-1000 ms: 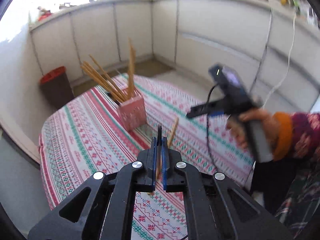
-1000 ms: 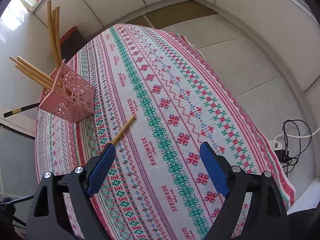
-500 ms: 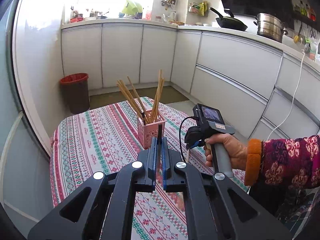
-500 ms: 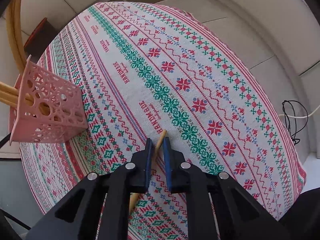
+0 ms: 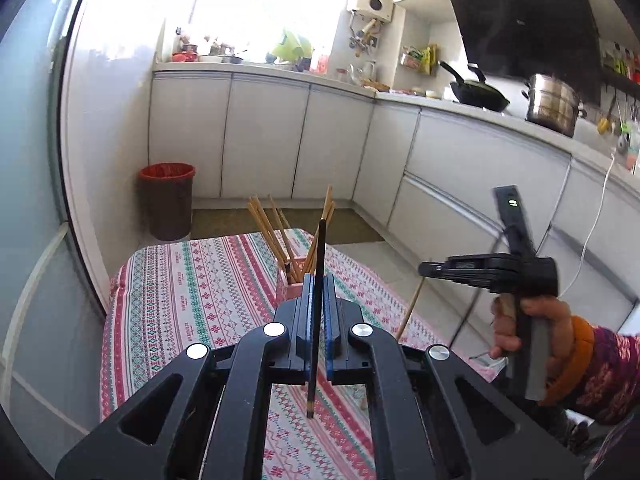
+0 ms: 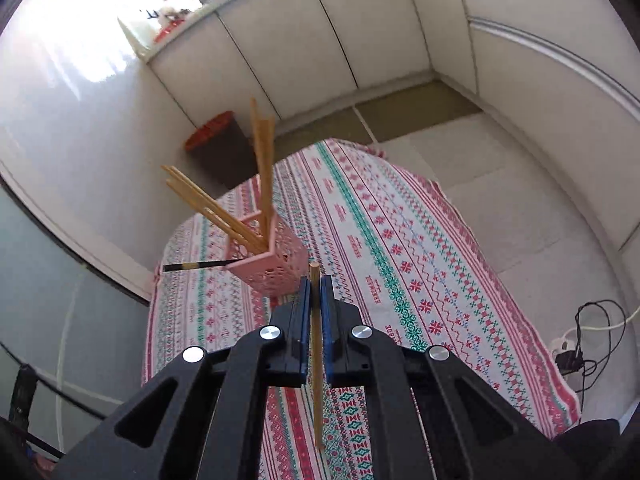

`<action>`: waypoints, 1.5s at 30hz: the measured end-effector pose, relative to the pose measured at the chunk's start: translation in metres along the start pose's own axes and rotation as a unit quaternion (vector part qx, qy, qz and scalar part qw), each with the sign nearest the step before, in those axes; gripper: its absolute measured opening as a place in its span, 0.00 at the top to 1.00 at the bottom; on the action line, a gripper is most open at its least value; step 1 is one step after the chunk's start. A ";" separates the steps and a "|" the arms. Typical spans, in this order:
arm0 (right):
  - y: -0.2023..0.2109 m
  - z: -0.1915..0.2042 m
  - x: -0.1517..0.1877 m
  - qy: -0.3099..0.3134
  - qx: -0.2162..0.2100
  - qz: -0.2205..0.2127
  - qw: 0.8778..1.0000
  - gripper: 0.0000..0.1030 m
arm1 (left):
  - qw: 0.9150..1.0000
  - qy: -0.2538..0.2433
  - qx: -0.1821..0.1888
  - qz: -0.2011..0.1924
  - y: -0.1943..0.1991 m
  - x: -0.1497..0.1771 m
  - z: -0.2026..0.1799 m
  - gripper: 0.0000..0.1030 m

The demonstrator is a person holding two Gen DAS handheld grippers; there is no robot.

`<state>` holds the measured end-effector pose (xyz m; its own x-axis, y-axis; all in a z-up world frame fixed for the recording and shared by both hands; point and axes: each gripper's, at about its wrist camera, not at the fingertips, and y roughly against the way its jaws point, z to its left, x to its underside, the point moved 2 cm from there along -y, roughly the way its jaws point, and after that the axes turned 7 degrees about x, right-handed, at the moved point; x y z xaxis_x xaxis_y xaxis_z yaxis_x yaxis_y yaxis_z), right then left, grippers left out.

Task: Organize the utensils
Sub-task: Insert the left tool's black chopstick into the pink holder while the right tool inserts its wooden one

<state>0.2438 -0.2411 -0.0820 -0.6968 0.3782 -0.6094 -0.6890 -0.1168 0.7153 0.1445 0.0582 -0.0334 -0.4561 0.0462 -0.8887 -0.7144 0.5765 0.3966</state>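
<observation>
Chopsticks in both grippers, both off the table. Left gripper [image 5: 317,288]: jaws clamped on a dark chopstick [image 5: 316,320], which runs between the blue pads along the finger axis; the top end sticks out past the fingertips, the lower end with a light band hangs behind the pads over the patterned tablecloth [image 5: 192,300]. Right gripper [image 6: 316,290]: jaws have just been closing and now pinch a bamboo chopstick [image 6: 317,360]. A short stub shows beyond the tips; most of its length trails back between the fingers toward the camera. Pink holder [image 6: 272,264] stands on the cloth just ahead and left of the right gripper's tips, with bamboo chopsticks [image 6: 262,168] fanned upright and leaning in it. A black stick pokes out sideways from it. In the left view the person's right hand [image 5: 528,328] holds its gripper beside the holder.
</observation>
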 end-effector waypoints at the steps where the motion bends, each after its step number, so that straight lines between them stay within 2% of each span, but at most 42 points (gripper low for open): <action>1: 0.009 0.003 -0.004 0.001 -0.005 -0.009 1.000 0.95 | 1.000 0.003 -0.001 -0.005 0.002 -0.004 -0.003 0.97; 5: 0.050 0.004 -0.026 0.003 -0.026 -0.047 0.999 0.95 | 1.000 0.004 -0.006 -0.016 0.003 -0.029 -0.015 0.97; 11: 0.092 0.027 -0.084 0.031 -0.039 -0.115 0.992 0.95 | 0.999 0.003 -0.036 -0.031 -0.019 -0.084 -0.029 0.97; 15: 0.105 0.040 -0.114 0.043 -0.041 -0.146 0.988 0.95 | 0.998 0.016 -0.049 -0.047 -0.038 -0.114 -0.027 0.97; 20: 0.092 0.050 -0.140 0.053 -0.040 -0.160 0.985 0.95 | 0.996 0.024 -0.064 -0.054 -0.071 -0.136 -0.021 0.97; 30: 0.040 0.061 -0.151 0.063 -0.039 -0.144 0.987 0.95 | 0.995 0.046 -0.091 -0.008 -0.155 -0.124 0.006 0.95; 33: 0.024 0.065 -0.147 0.067 -0.038 -0.133 0.988 0.95 | 0.993 0.054 -0.100 0.035 -0.179 -0.108 0.019 0.89; 35: 0.017 0.066 -0.144 0.068 -0.039 -0.127 0.989 0.95 | 0.992 0.061 -0.104 0.032 -0.176 -0.101 0.025 0.80; 45: -0.003 0.080 -0.137 0.082 -0.029 -0.117 0.989 0.95 | 0.990 0.081 -0.117 -0.008 -0.135 -0.108 0.041 0.73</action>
<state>0.3572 -0.2192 0.0264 -0.5372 0.2482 -0.8061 -0.8418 -0.0978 0.5308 0.3121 0.0091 -0.0006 -0.5097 -0.1041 -0.8541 -0.8169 0.3701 0.4424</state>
